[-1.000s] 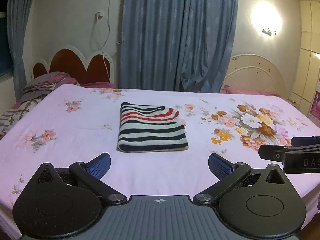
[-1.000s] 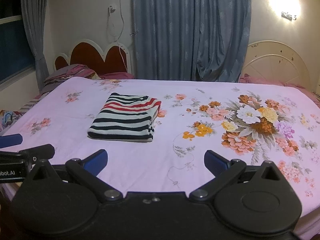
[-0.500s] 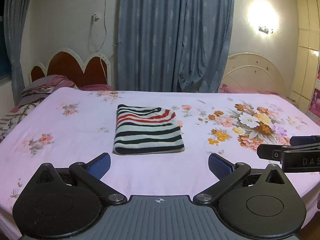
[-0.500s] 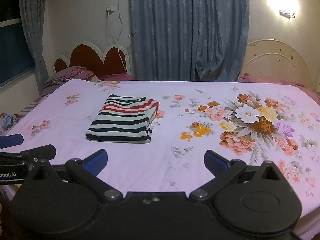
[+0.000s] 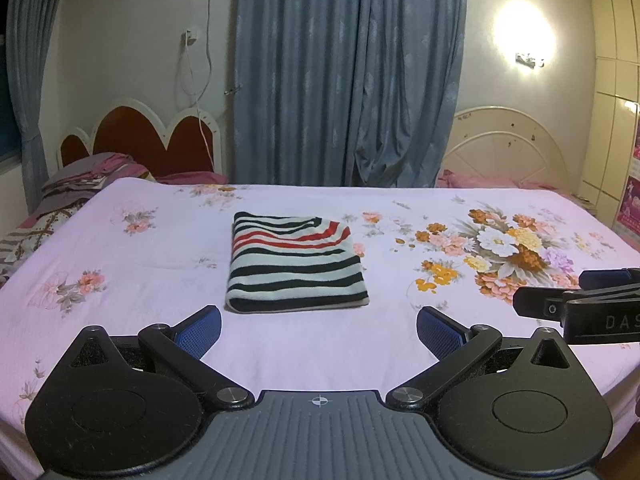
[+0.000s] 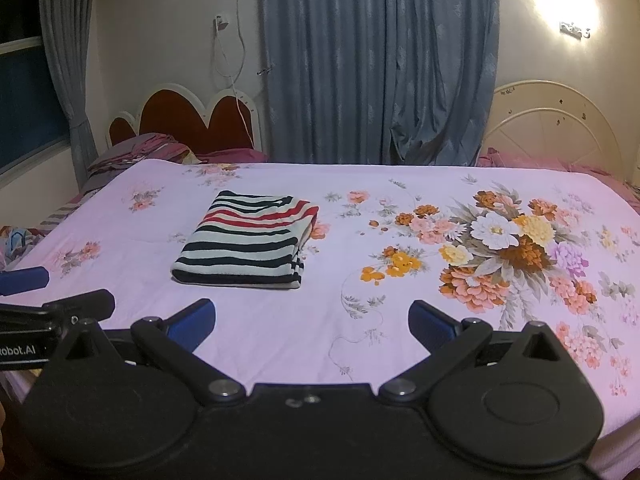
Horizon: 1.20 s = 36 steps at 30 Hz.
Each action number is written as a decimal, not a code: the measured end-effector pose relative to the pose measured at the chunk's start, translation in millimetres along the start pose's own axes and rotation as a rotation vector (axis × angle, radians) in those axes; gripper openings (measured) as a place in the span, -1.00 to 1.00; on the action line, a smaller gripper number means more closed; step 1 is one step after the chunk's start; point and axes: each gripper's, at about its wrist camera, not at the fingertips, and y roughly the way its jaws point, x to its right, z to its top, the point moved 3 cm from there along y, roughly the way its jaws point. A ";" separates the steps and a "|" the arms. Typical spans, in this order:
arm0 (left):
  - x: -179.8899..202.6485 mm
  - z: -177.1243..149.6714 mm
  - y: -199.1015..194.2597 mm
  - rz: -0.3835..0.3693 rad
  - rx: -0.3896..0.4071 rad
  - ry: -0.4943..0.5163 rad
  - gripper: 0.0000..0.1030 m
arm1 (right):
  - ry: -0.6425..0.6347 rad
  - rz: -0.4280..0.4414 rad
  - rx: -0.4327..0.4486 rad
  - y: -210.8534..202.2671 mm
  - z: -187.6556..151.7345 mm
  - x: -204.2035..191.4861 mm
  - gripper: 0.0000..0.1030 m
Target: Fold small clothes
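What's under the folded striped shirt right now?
The striped shirt lies flat on the pink floral bedsheet. Only sheet shows around its edges; whatever is beneath or inside its folds is covered. Both claws are open and apart from it.

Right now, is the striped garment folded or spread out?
Folded. The striped garment lies as a compact rectangle on the bedsheet, layered edges visible at its near side.

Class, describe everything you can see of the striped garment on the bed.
The striped garment is folded into a neat, thick rectangle, lying flat on the pink floral bedsheet. It looks like soft knit, white with black stripes and red ones towards the far end. Only the sheet touches it; both open grippers are held short of it.
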 end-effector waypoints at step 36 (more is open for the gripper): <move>-16.8 5.2 -1.7 0.000 0.053 0.019 0.99 | -0.039 0.007 0.007 2.4 0.6 -17.0 0.98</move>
